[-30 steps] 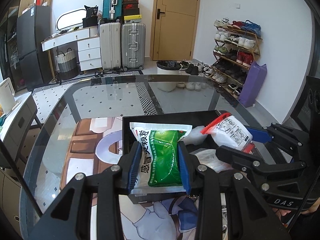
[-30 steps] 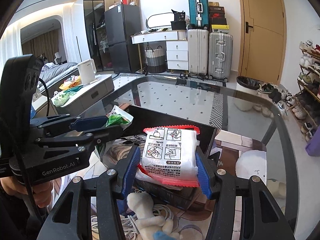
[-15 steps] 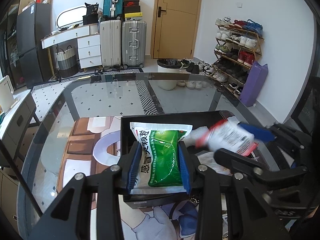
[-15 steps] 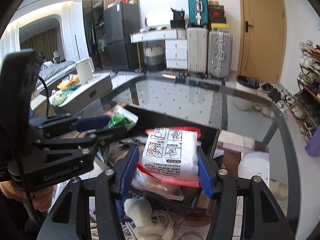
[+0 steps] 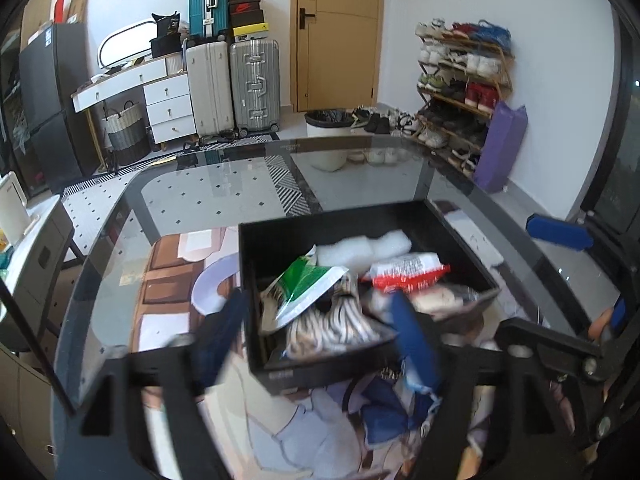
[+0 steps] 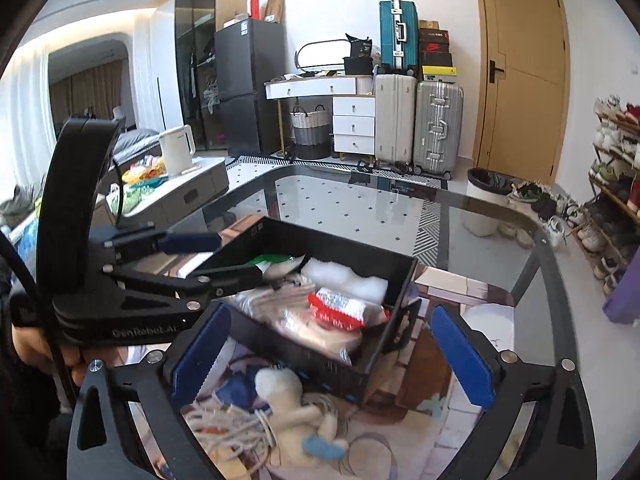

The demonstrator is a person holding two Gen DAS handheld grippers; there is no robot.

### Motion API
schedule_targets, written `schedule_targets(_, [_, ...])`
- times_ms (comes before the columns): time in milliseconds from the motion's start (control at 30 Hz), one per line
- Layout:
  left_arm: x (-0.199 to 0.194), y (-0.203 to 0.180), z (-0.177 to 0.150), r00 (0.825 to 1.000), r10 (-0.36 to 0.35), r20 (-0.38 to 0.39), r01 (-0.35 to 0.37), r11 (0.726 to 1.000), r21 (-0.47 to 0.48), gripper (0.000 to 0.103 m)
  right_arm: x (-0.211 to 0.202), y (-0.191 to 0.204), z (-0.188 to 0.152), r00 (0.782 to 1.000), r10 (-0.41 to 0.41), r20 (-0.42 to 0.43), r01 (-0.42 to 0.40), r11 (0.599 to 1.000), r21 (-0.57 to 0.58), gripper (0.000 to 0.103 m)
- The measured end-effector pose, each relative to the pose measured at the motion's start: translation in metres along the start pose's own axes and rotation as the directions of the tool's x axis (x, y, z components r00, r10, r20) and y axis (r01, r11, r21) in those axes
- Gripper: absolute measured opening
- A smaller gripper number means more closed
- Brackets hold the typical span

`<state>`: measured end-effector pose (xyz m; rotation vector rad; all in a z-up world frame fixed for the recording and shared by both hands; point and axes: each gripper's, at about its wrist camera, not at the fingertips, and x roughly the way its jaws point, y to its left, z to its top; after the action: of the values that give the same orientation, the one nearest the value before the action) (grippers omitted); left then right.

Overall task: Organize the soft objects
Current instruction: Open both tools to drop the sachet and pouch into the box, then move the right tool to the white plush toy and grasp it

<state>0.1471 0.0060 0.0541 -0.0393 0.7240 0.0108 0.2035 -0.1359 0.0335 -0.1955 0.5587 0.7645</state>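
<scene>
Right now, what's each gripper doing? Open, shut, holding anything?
Left gripper: open, holding nothing; the green packet lies in the black box.
Right gripper: open, holding nothing; the red-edged packet lies in the box.

The left gripper (image 5: pixel 320 336) looks smeared, so its blue pads are fuzzy shapes. Part of the green packet (image 5: pixel 306 286) hides behind other soft things in the black bin (image 5: pixel 280 240). The words on the red and white packet (image 6: pixel 340 306) are too blurry to read. The fluffy toy (image 6: pixel 296 412) is blurry too, and the rope beside it runs off the bottom edge.
</scene>
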Motion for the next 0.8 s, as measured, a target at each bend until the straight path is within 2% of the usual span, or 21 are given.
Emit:
schedule_targets(100, [-0.014, -0.002, -0.006, 0.999, 0.015, 0.044, -0.015, 1.0, 0.011, 0.099, -0.011, 0.0, -0.007, 1.0, -0.005, 0.0, 0.005, 1.0, 0.002, 0.102])
schedule_targets(300, [-0.033, -0.005, -0.024, 0.997, 0.018, 0.071, -0.022, 0.999, 0.049, 0.103, -0.026, -0.004, -0.022, 1.0, -0.016, -0.005, 0.016, 0.999, 0.045, 0.102])
schedule_targets(567, [-0.045, 0.004, -0.042, 0.997, 0.008, 0.079, -0.01, 1.0, 0.023, 0.103, -0.031, -0.006, -0.036, 0.998, -0.044, -0.046, 0.045, 0.999, 0.024, 0.102])
schedule_targets(633, [-0.045, 0.007, -0.041, 0.998, 0.009, 0.062, -0.011, 1.0, 0.024, 0.103, -0.032, -0.01, -0.038, 0.998, -0.046, -0.051, 0.047, 0.998, 0.034, 0.102])
schedule_targets(800, [-0.05, 0.01, -0.042, 0.997, -0.002, 0.075, 0.002, 1.0, -0.004, 0.103, -0.031, -0.014, -0.04, 0.996, -0.054, -0.064, 0.056, 0.998, 0.034, 0.102])
